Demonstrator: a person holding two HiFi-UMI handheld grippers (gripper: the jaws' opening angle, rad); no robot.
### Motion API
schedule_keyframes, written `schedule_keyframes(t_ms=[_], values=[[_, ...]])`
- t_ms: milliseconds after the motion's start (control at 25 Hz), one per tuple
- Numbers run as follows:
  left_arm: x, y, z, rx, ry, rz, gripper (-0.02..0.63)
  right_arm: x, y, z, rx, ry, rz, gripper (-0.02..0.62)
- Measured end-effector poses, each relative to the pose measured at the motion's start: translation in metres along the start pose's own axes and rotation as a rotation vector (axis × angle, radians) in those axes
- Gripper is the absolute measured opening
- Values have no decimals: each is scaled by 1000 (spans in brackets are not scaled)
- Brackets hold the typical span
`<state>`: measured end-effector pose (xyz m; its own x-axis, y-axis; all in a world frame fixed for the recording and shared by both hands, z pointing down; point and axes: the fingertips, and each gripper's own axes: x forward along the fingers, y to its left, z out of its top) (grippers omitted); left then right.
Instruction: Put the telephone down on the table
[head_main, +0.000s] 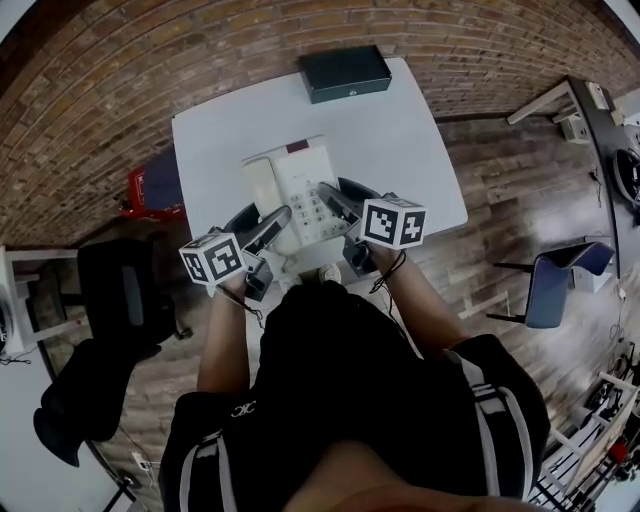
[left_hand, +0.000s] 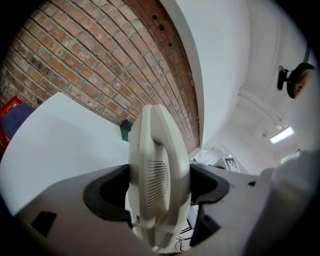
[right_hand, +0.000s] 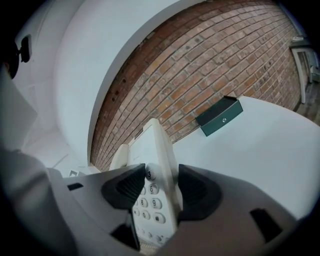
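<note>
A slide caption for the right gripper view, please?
Right gripper shut on the telephone beside its keypad, white table behind.

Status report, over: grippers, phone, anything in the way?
Left gripper shut on phone, handset side. Right gripper shut on keypad side. Phone at table near end, touchdown unclear. Dark box at far end, well clear.

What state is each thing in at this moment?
telephone: gripped at both sides, over the near part of the table.
handset: on its cradle.
left gripper: shut on telephone, at the handset side.
right gripper: shut on telephone, at the keypad side.
box: closed, lying flat at the table's far edge.
</note>
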<state>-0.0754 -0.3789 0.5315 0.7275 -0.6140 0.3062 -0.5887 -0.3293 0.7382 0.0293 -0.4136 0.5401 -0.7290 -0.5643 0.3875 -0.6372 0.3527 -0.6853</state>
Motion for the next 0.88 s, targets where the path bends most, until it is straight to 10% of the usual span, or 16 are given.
schedule_keyframes(t_ms=[880], values=[[75,132,-37,-201,257,45,375,92,-110,-48,157,120,-149,189]])
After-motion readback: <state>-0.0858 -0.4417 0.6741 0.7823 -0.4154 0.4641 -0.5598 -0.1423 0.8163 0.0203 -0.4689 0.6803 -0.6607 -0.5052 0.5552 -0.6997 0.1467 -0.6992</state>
